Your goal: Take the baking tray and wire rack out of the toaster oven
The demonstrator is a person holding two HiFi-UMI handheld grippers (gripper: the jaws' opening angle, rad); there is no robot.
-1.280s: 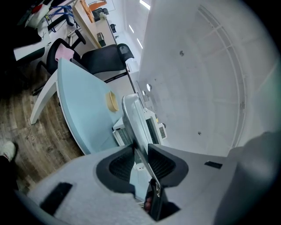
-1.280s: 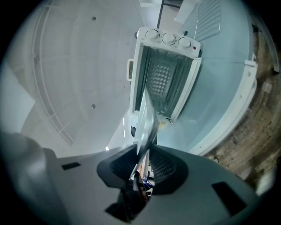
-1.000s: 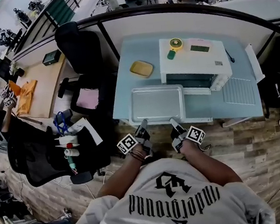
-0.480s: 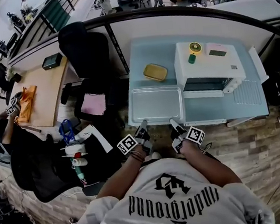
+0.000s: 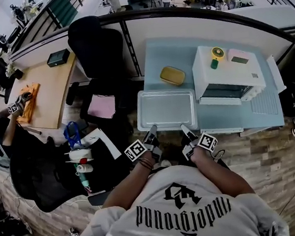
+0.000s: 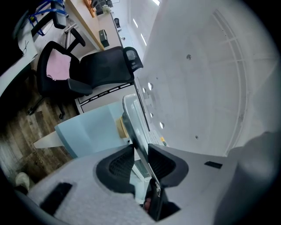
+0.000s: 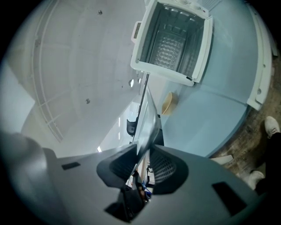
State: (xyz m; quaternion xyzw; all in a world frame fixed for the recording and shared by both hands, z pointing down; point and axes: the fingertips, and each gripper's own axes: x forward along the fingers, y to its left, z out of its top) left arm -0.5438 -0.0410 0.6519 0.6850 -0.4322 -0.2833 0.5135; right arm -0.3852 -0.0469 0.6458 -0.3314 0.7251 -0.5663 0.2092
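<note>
I hold the silver baking tray (image 5: 166,109) level by its near rim, over the left part of the pale blue table (image 5: 216,120). My left gripper (image 5: 152,130) is shut on the rim's left end and my right gripper (image 5: 183,128) on its right end. In the left gripper view the tray's edge (image 6: 132,112) runs between the pads of the left gripper (image 6: 140,154). The right gripper view shows the right gripper (image 7: 144,154) clamping the tray (image 7: 148,115) the same way. The white toaster oven (image 5: 230,73) stands to the tray's right, door down. The wire rack (image 5: 266,104) lies on the table beside the oven.
A yellow dish (image 5: 172,75) sits on the table behind the tray. A black office chair (image 5: 97,46) and a pink-seated chair (image 5: 101,105) stand left of the table. A wooden desk (image 5: 43,84) is farther left. The open oven cavity (image 7: 173,39) looks empty.
The tray, held in both grippers, has moved left from in front of the oven door to the table's left part. Both grips look unchanged.
</note>
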